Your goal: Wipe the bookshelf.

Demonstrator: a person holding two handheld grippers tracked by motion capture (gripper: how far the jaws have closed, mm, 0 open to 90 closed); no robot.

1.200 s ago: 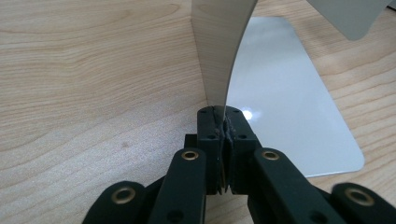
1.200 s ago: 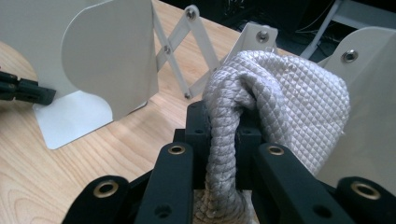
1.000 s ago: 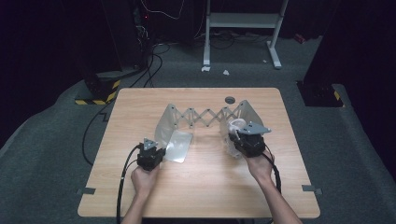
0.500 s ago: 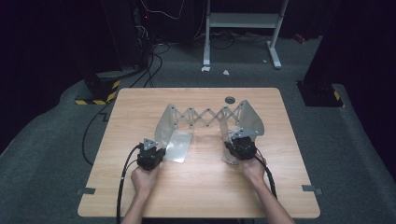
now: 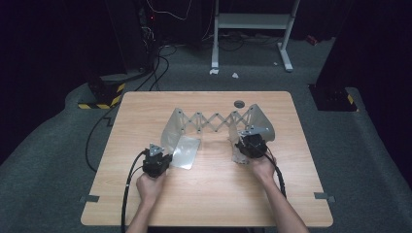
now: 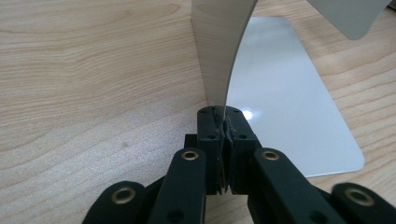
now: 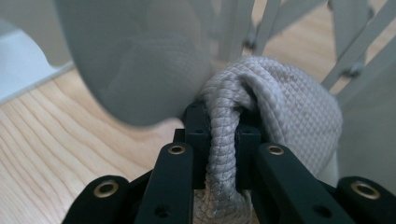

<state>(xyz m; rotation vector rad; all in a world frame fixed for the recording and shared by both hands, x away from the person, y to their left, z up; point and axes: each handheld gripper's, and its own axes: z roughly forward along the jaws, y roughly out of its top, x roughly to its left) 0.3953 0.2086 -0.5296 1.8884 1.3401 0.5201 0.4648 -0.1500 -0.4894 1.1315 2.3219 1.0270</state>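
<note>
Clamped between the jaws of the right gripper (image 7: pixel 223 140): a fold of pale grey cloth (image 7: pixel 280 107) with a fine quilted, diamond-pattern weave, bulging past the jaw tips and bunched into a soft rounded lump just beyond them. Directly ahead of and partly over that lump, a curved grey panel (image 7: pixel 135 60) of the folding rack (image 5: pixel 216 121), probably touching the cloth, though too blurred to say for sure. Pinched flat in the shut jaws of the left gripper (image 6: pixel 223 135): the thin lower edge of another curved grey panel (image 6: pixel 219 46), rising straight up from the tips. To the right of those tips, a flat rounded-corner plate (image 6: pixel 289 107) lying on the wooden table (image 5: pixel 204 194). Left of the left jaws and behind both grippers, bare wood with room to move; ahead of both, the rack's crossed slats. Counted from the high view: two grippers, one rack, one cloth, one flat plate, one small dark disc (image 5: pixel 238 103) beyond the rack near the table's far edge.
</note>
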